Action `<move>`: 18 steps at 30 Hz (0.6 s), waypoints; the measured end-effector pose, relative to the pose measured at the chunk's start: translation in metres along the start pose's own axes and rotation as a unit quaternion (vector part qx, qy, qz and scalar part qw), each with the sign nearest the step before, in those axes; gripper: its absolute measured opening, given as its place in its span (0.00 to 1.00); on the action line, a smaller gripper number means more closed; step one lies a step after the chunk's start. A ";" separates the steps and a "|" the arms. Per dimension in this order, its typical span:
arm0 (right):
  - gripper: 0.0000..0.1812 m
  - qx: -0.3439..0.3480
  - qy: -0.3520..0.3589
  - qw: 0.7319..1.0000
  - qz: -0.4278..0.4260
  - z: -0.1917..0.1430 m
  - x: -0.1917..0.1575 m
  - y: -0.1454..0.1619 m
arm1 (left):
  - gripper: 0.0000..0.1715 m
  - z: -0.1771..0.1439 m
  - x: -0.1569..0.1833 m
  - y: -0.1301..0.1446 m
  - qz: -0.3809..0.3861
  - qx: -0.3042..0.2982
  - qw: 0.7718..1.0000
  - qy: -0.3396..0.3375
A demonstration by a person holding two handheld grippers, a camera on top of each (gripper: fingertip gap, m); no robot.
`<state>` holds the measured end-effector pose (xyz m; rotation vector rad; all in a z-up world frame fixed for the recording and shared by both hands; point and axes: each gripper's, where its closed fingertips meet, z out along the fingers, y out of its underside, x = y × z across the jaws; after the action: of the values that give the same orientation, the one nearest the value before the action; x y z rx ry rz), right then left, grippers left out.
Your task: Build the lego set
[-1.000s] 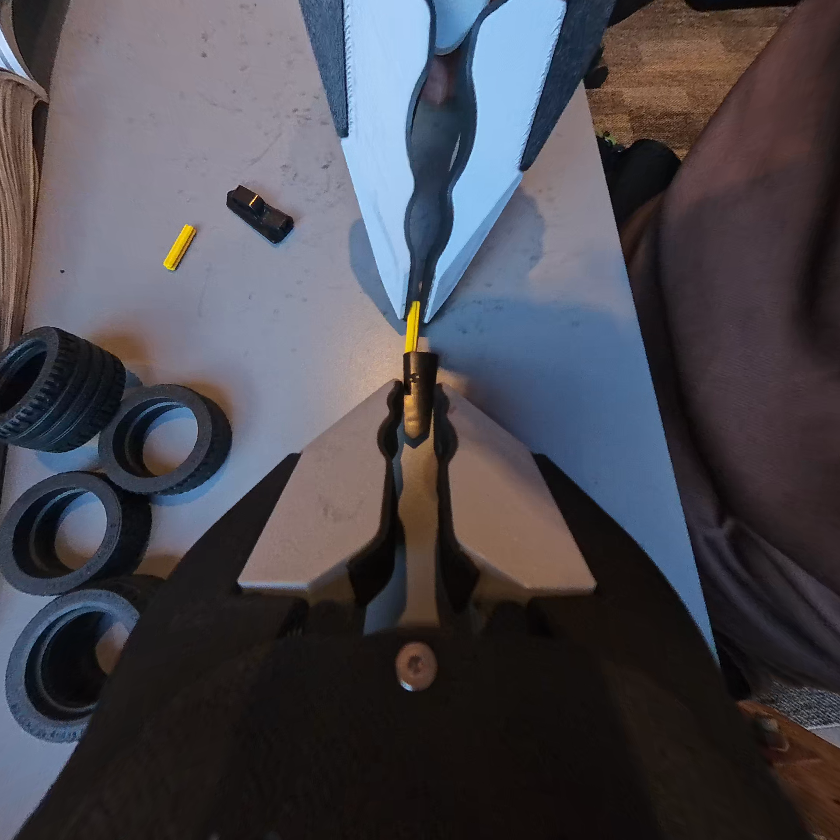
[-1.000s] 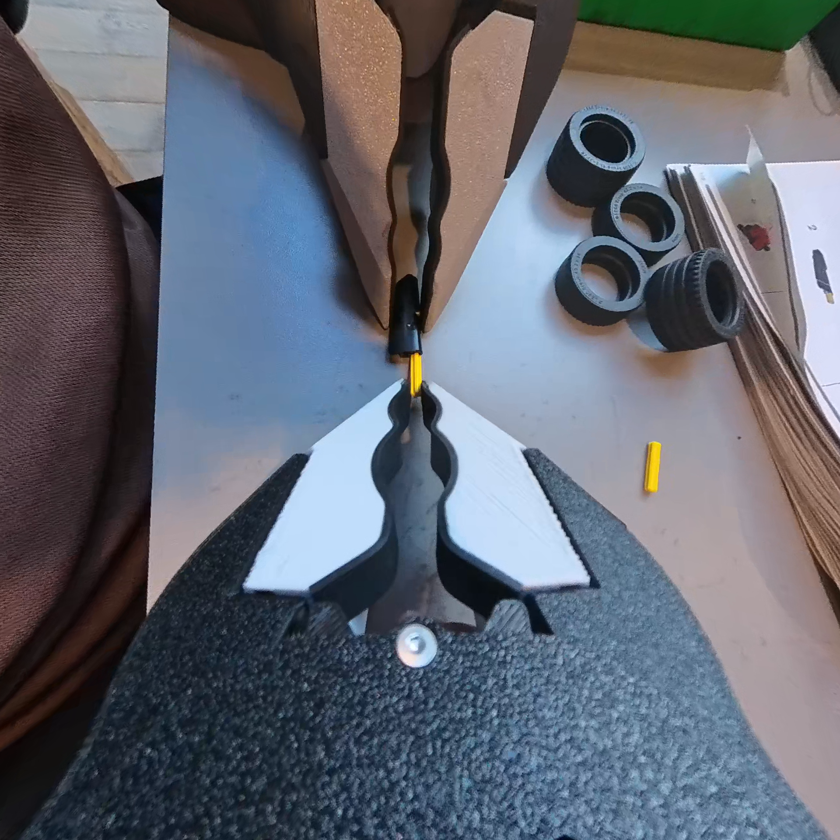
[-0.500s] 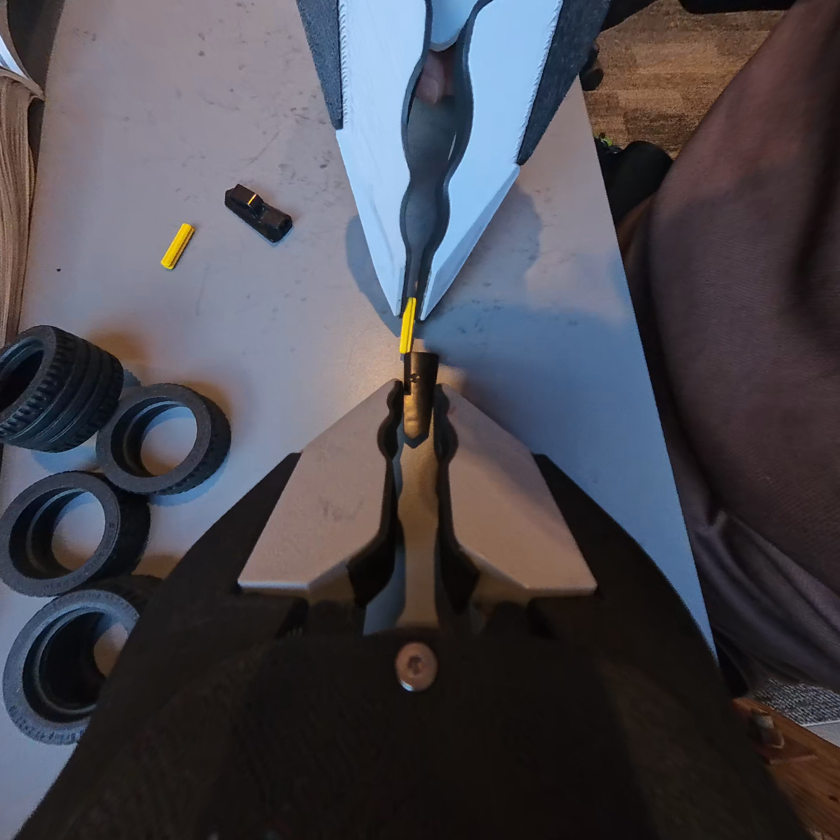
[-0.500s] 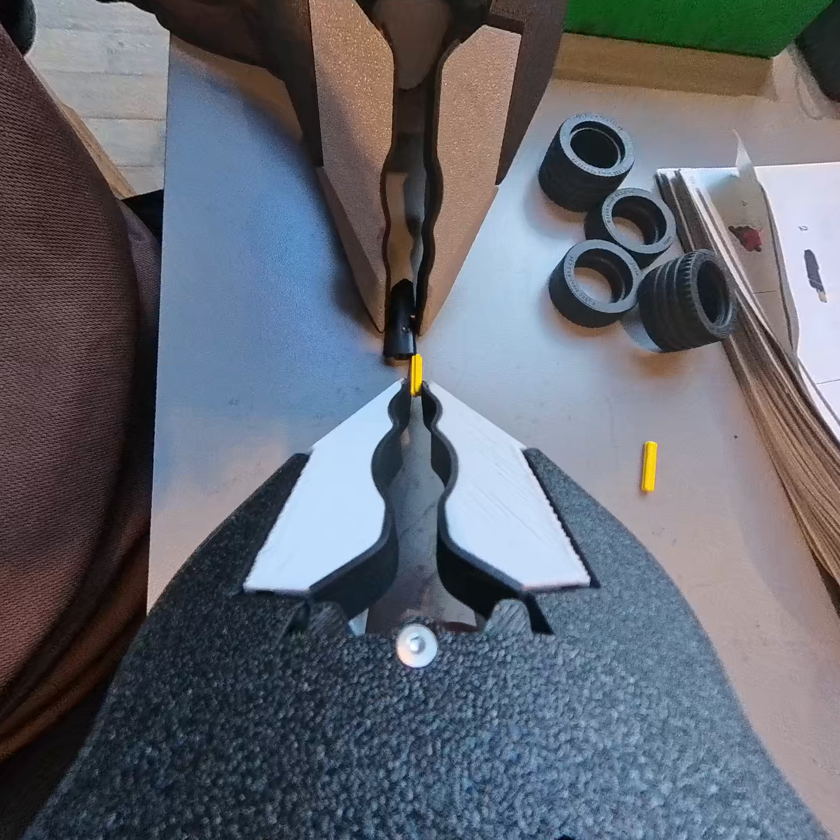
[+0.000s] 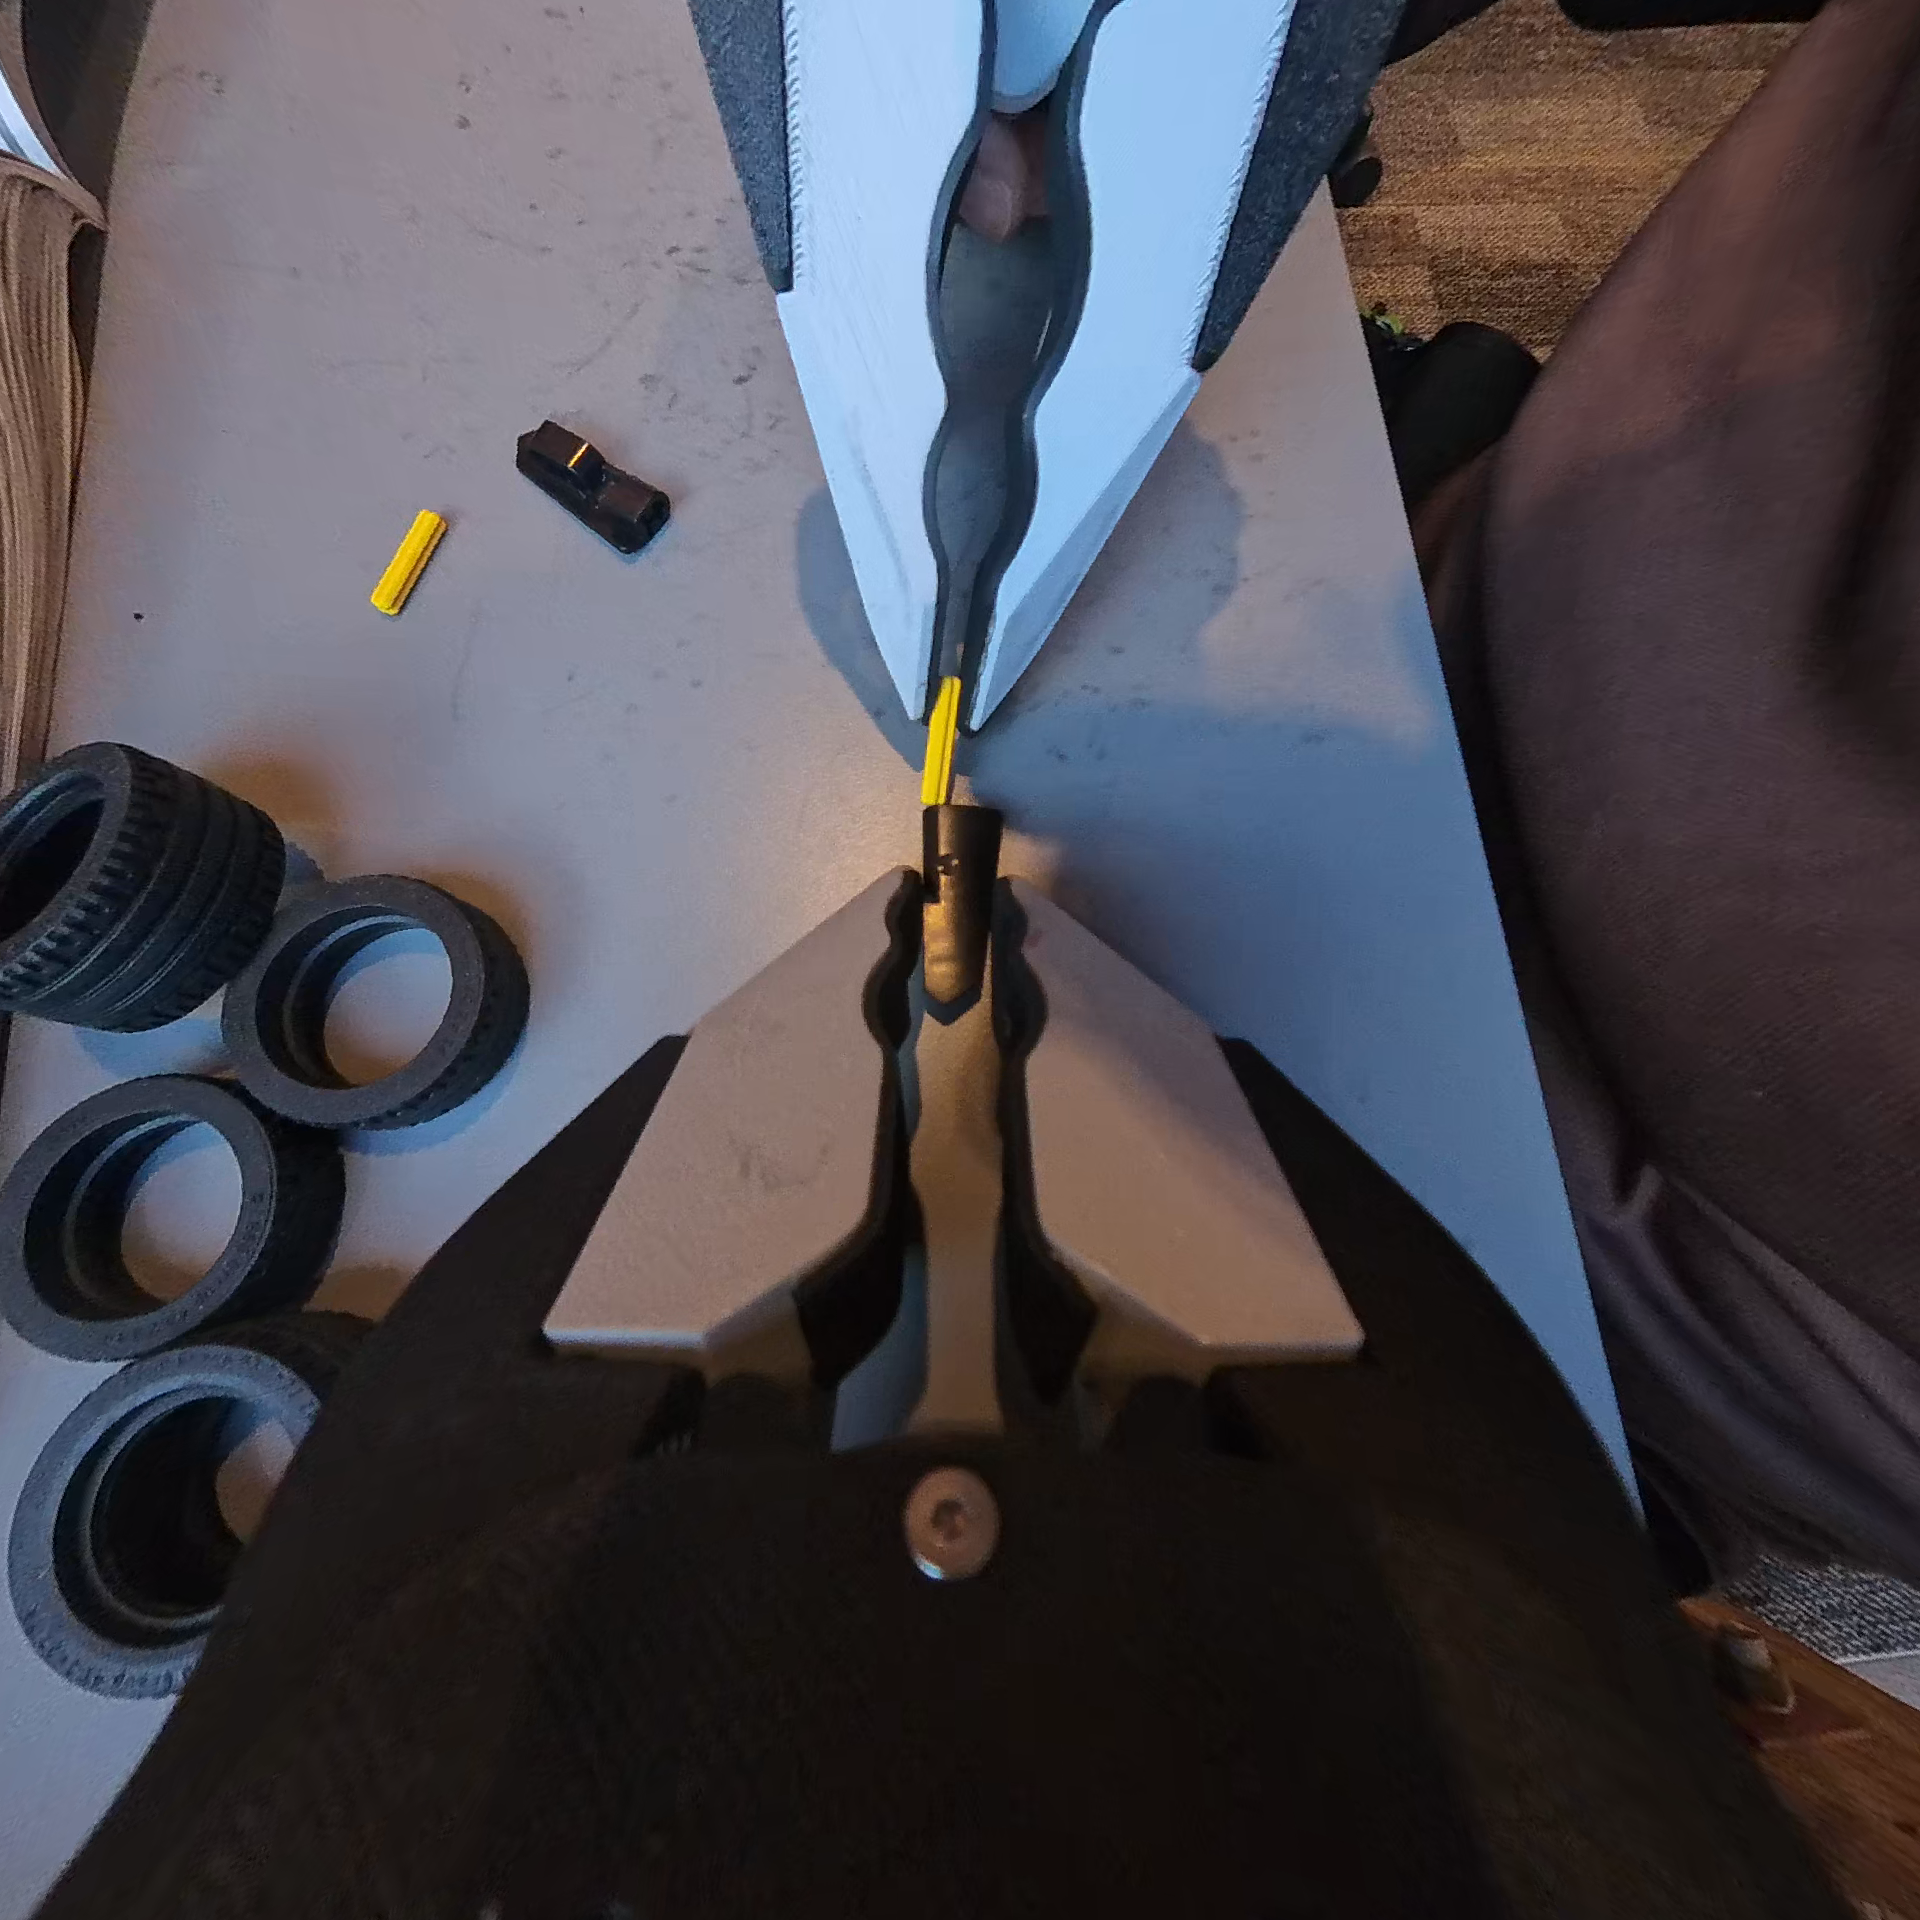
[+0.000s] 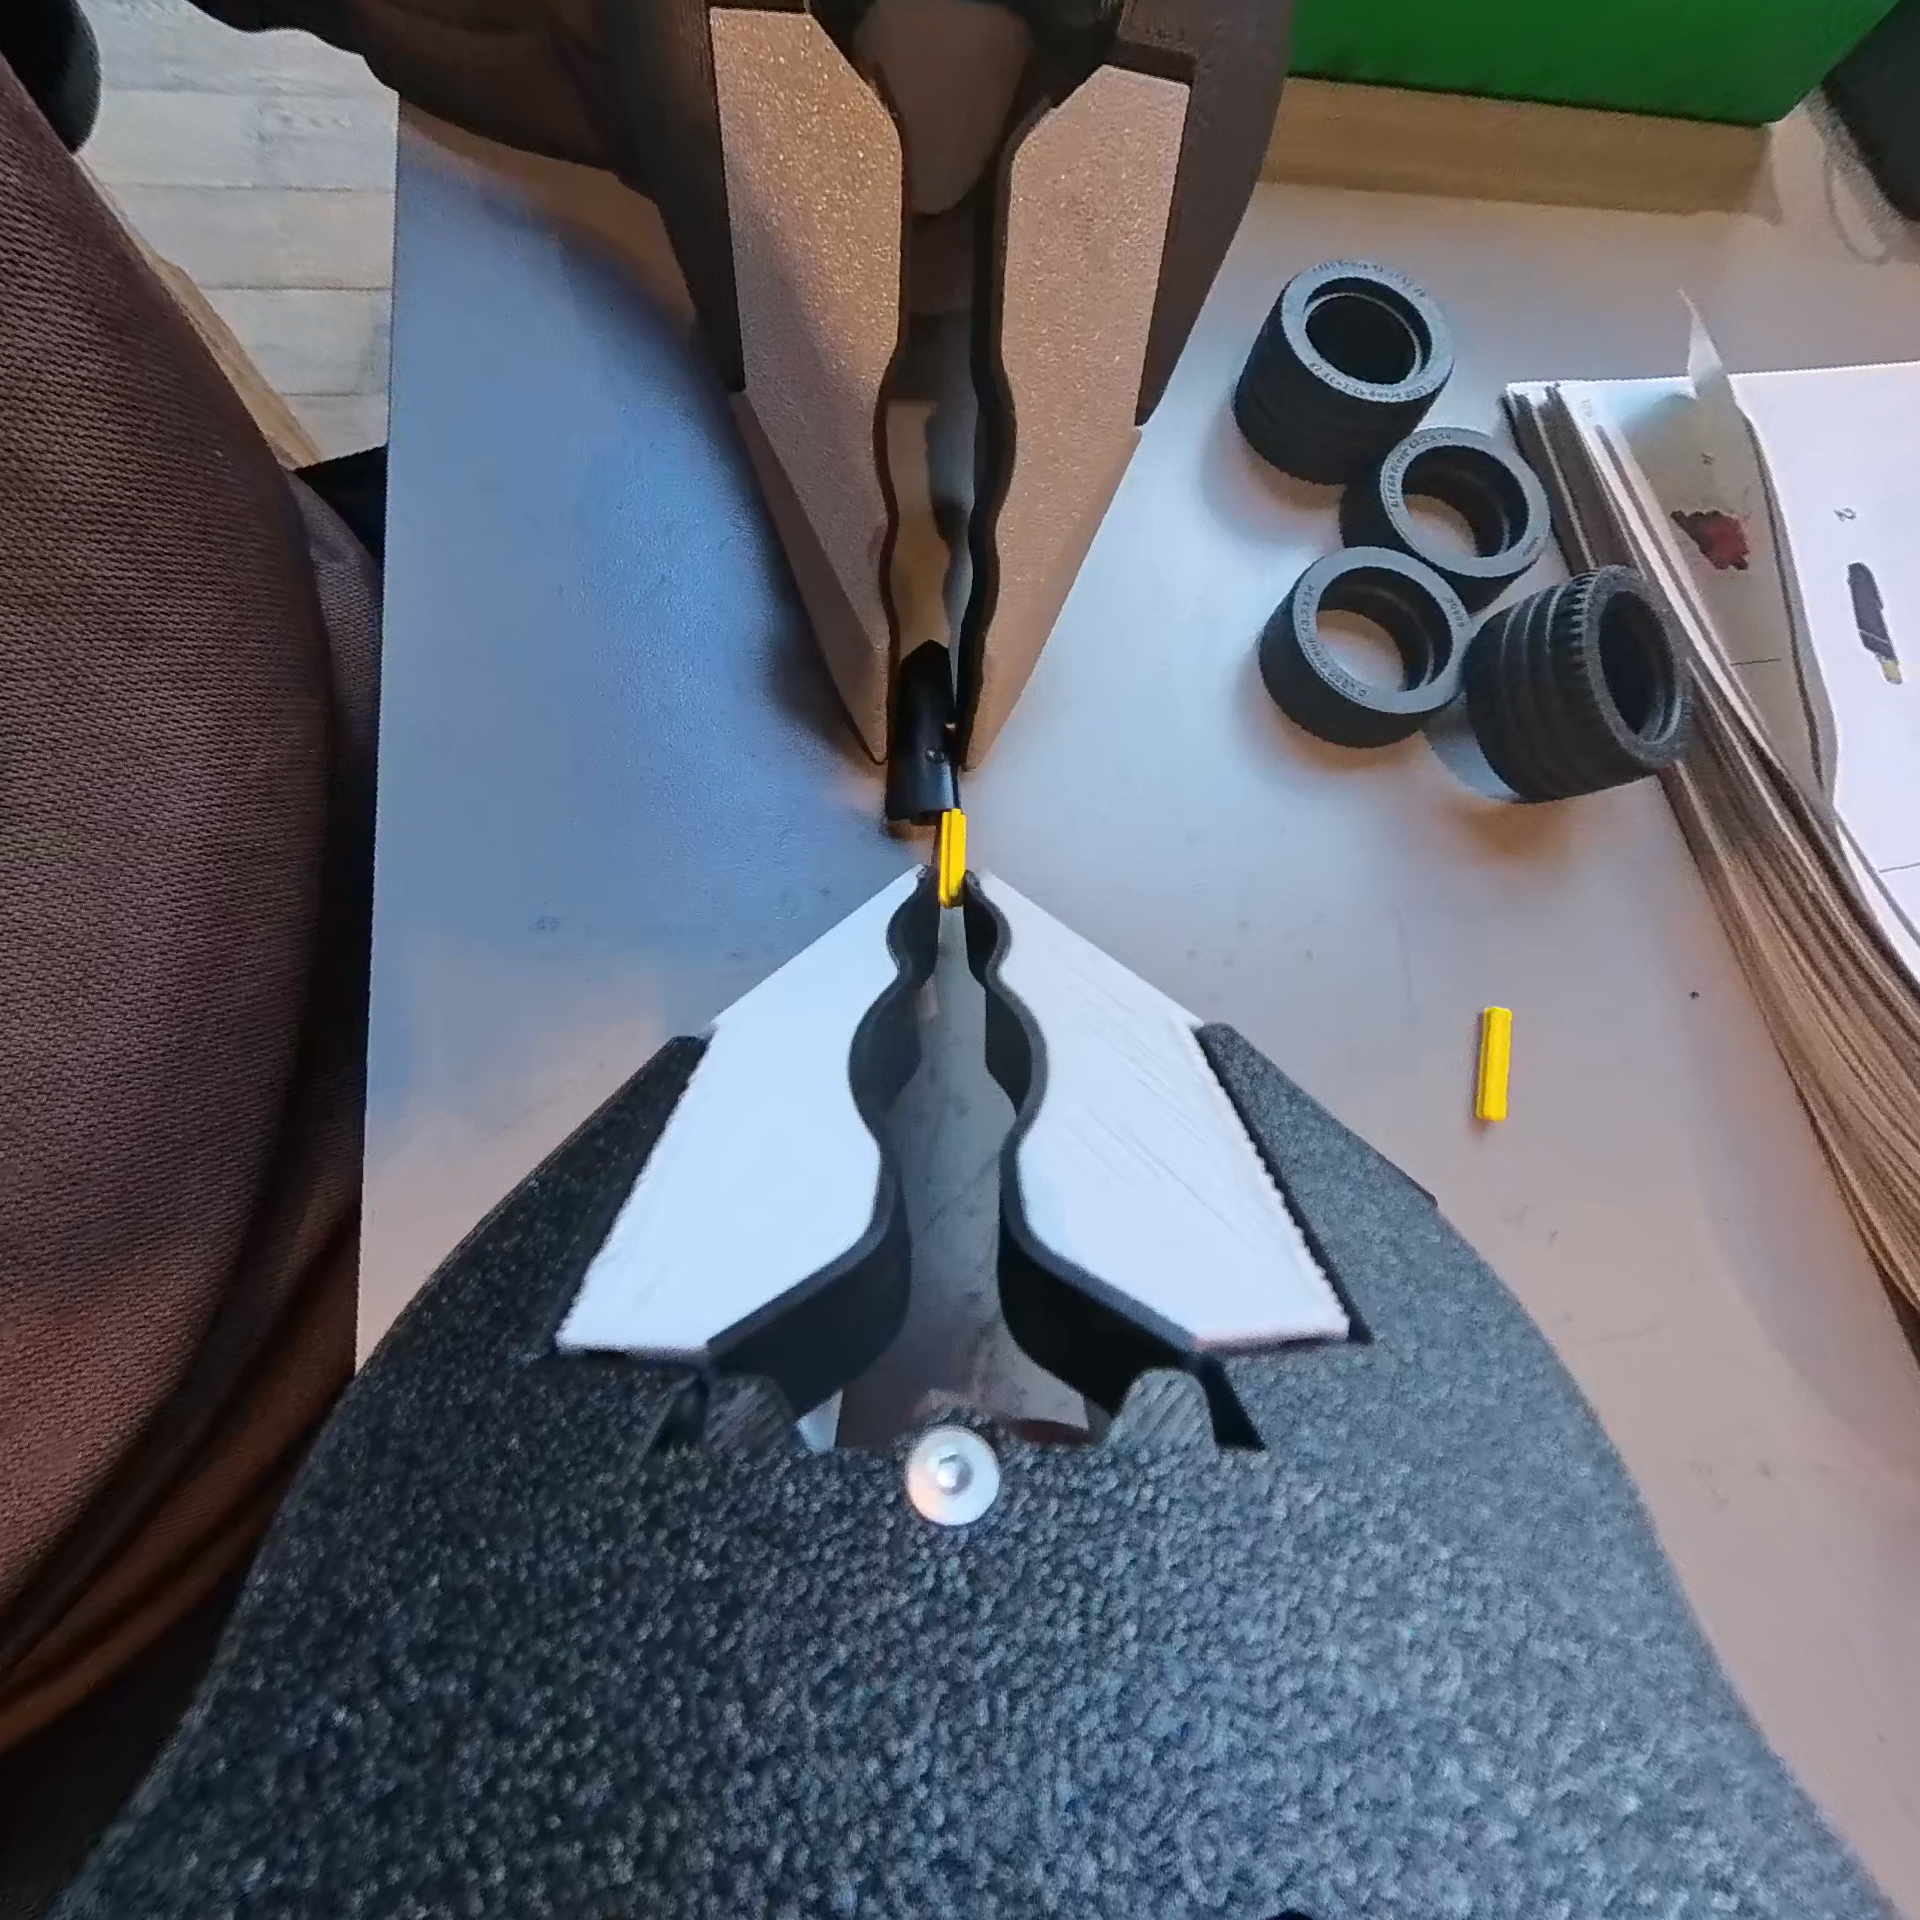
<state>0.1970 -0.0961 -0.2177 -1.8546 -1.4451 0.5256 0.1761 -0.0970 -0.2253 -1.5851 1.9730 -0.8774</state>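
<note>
Facing tip to tip above the table (image 5: 520, 260), our left gripper (image 5: 958, 894) pinches a black connector (image 5: 958, 904) and our right gripper (image 6: 948, 883) a yellow axle (image 6: 952, 857) — both jaws nearly closed. We hold them in line so the axle meets the connector's end; spare tyres (image 6: 1455, 582) wait aside.

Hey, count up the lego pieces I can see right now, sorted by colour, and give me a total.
Black tyres: 4
Black connector pieces: 2, one in the left tool, one loose on the table
Yellow axle pins: 2, one in the right tool, one loose
Black total: 6
Yellow total: 2
Total: 8
</note>
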 end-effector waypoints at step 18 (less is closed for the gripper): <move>0.01 -0.021 -0.021 0.999 0.024 0.006 -0.002 0.005 | 0.06 0.000 0.000 0.000 -0.003 0.000 1.000 0.001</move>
<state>0.1957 -0.0970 -0.2255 -1.9252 -1.4526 0.5651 0.1763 -0.0966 -0.2253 -1.5914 1.9702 -0.8805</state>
